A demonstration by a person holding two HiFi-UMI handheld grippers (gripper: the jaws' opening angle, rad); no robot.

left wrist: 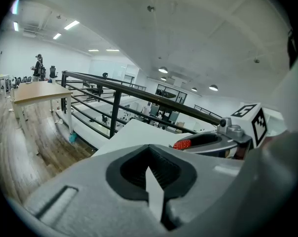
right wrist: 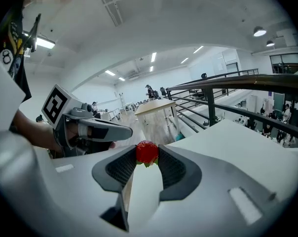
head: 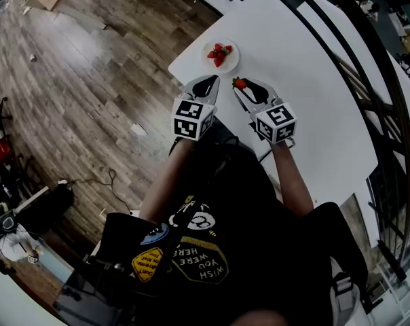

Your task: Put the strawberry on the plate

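Your right tongs (right wrist: 147, 159) pinch the soft red strawberry (right wrist: 147, 150) by its sides; it likely bruises, so squeeze lightly. Your left tongs (left wrist: 150, 157) are closed and empty.

Bright, sharp (edges fisheye-warped, dark).

I see one red strawberry (right wrist: 147, 152), green leaves underneath, pinched between the jaws of my right gripper (head: 244, 86) over the white bench (head: 300, 53). The small round white plate (head: 233, 61) lies near, carrying several red strawberries (head: 219, 53).
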